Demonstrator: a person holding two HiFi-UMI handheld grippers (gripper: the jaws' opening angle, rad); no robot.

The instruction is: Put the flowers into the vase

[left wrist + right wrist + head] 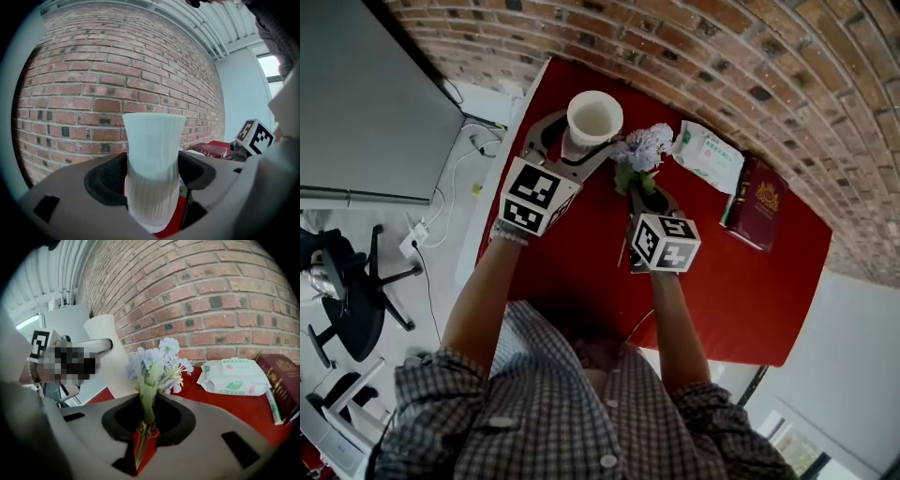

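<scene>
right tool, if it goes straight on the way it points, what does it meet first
Likely the red table, in the gap between the vase and the wipes pack, with the brick wall behind. Depth unclear.

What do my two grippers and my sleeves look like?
The left gripper and right gripper match: grey curved bodies, black pads inside the jaws, and on each a white cube with black square markers. The person wears a checked shirt, its sleeves stopping near the elbows.

Vase left of flowers; right of them, wipes pack then book on table.
</scene>
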